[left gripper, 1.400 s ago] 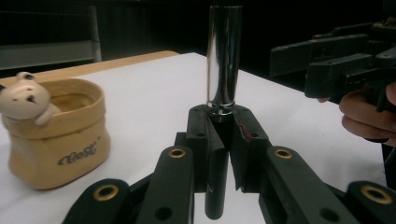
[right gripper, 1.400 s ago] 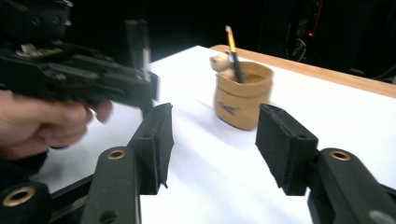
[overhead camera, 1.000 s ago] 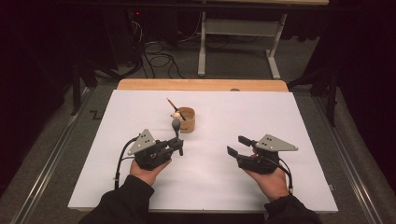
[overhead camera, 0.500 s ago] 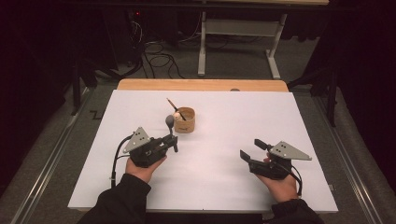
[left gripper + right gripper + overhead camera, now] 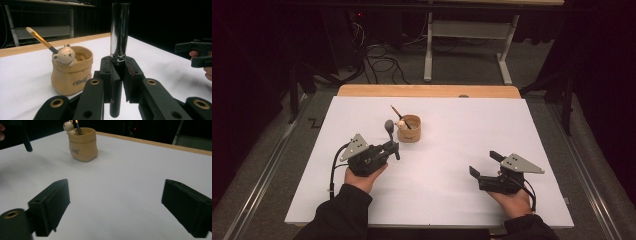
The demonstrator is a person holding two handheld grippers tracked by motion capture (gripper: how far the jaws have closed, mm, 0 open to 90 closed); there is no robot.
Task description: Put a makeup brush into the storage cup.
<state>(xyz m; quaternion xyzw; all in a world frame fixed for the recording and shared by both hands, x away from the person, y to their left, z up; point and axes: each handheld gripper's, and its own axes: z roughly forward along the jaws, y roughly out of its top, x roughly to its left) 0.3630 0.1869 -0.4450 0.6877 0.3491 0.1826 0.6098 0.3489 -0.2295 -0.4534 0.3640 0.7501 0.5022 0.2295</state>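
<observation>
Nearest, right gripper [image 5: 482, 170] low over white surface [image 5: 452, 150] — fingers wide apart, just been opening, nothing between them. Left gripper [image 5: 393, 150] clamped on makeup brush [image 5: 119, 30], held upright — metal ferrule above fingers, black handle below. Beyond it, just beside brush head, bear-faced tan pot [image 5: 409, 128], slim brush [image 5: 398, 113] leaning inside.

Brush [image 5: 119, 30]: ferrule polished metal w/ mirror gloss; handle below is smooth black, semi-matt. Left tongs [image 5: 120, 72]: matt black plastic, brass-look rivets. Pot [image 5: 71, 71]: tan, matt, ceramic-looking, sack-like creases, w/ a small bear on the rim. Desk [image 5: 452, 150]: smooth matt white top, wood far edge.
</observation>
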